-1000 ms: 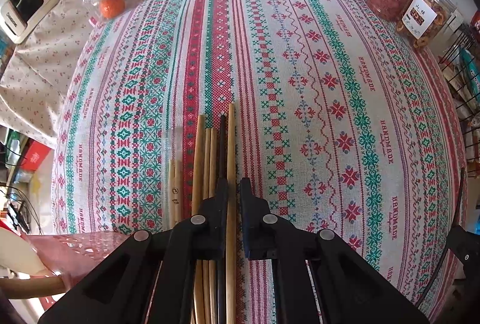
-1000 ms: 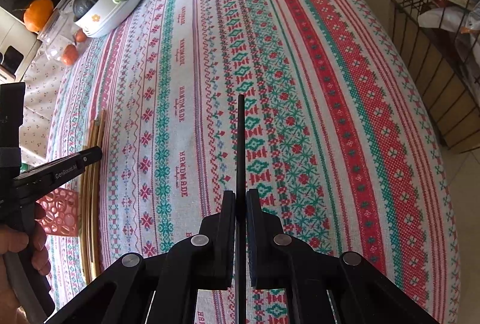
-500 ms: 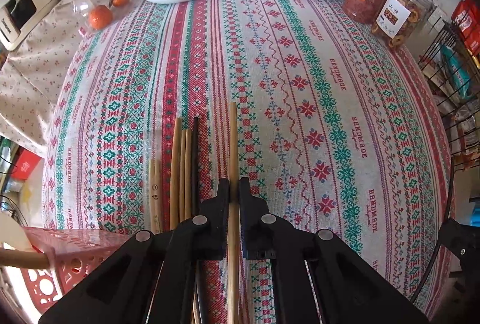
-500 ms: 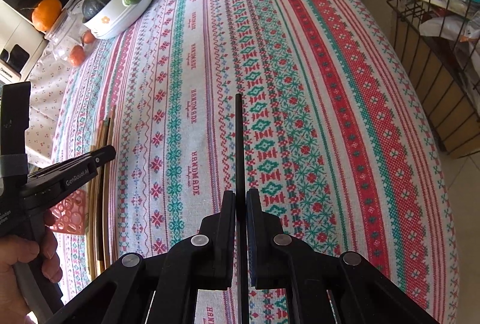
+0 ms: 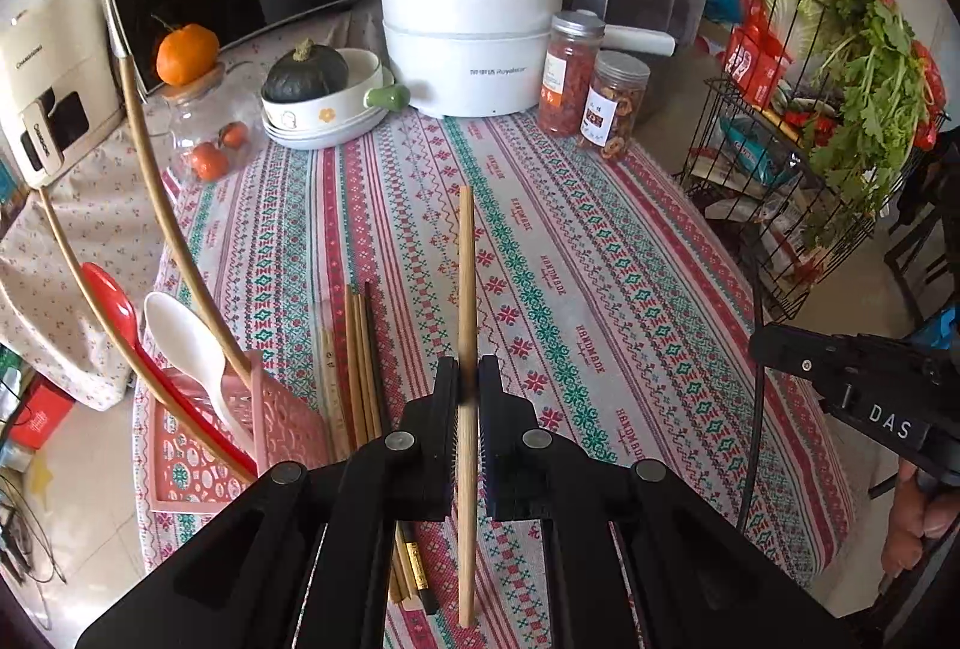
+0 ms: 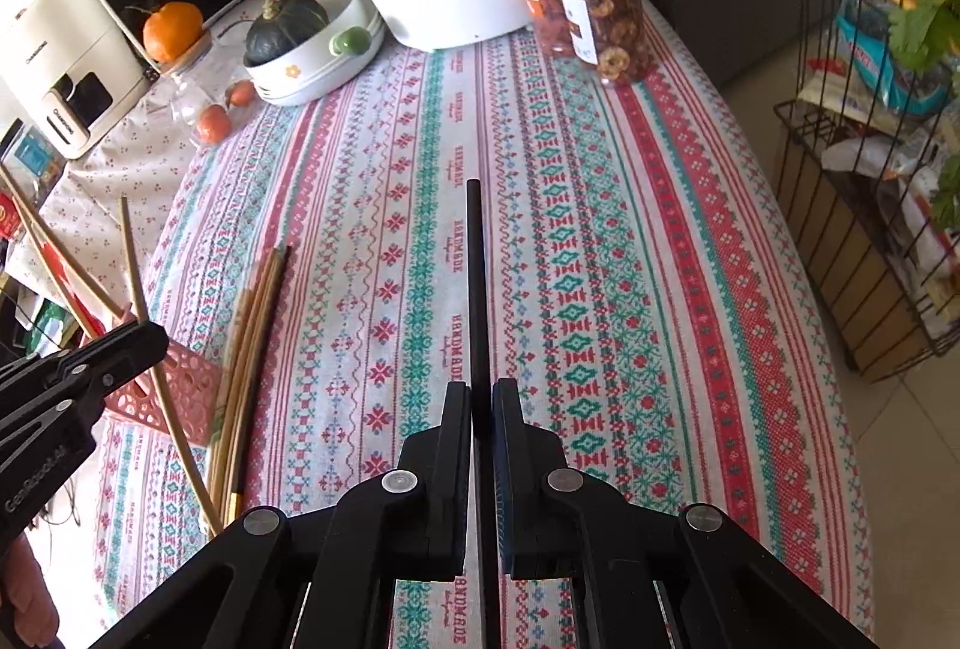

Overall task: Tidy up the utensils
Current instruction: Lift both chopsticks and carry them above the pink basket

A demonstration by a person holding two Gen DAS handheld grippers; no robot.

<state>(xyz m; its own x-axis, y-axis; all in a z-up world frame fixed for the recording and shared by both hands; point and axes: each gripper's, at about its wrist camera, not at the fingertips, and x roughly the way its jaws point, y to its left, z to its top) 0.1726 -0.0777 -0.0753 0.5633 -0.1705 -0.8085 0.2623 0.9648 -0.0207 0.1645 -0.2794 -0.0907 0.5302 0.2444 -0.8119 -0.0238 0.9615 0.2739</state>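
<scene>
Both jaws clamped: left gripper (image 5: 467, 379) pinches a wooden chopstick (image 5: 465, 277), right gripper (image 6: 480, 397) a black chopstick (image 6: 477, 289), probably headed for the pink basket (image 5: 288, 427) beside the loose pile.

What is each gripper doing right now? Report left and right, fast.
Left gripper: jaws closed on a light wooden chopstick.
Right gripper: jaws closed on a black chopstick.

Left tongs (image 5: 467, 379) clamped on a wooden chopstick (image 5: 466, 289), right tongs (image 6: 480, 397) on a black chopstick (image 6: 477, 289).
</scene>
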